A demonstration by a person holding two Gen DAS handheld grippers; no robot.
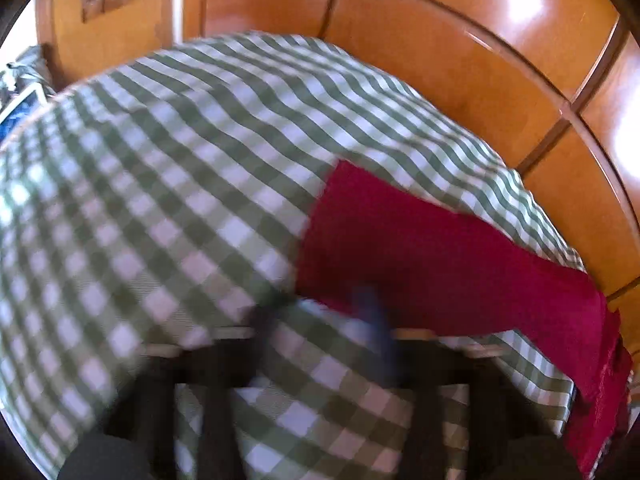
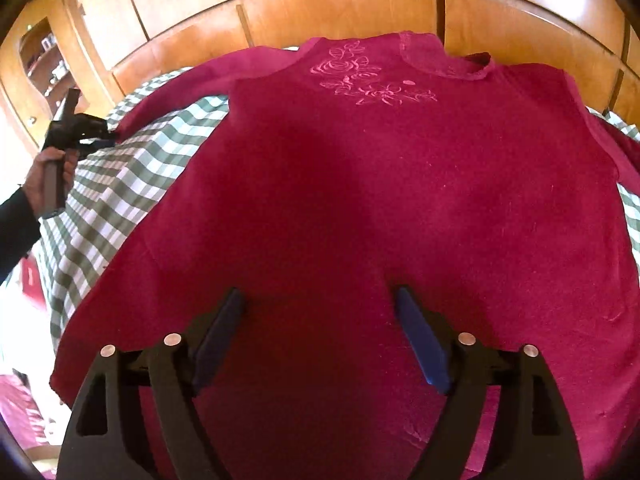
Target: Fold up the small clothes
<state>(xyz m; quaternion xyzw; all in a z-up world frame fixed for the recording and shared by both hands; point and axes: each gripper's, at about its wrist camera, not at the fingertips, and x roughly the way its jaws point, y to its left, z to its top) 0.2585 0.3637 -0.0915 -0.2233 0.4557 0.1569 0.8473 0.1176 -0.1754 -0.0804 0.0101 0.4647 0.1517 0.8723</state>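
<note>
The red top [image 2: 360, 200] lies flat on the checked cloth [image 2: 132, 168]. My right gripper [image 2: 320, 300] hangs over its bottom part, jaws wide apart, gripping nothing. My left gripper [image 2: 102, 136] pinches the end of its sleeve [image 2: 168, 100].

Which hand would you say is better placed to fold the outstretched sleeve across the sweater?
Left. The left gripper sits right at the cuff of the sleeve, whereas the right gripper hovers open over the body of the sweater, away from that cuff and holding nothing.
</note>
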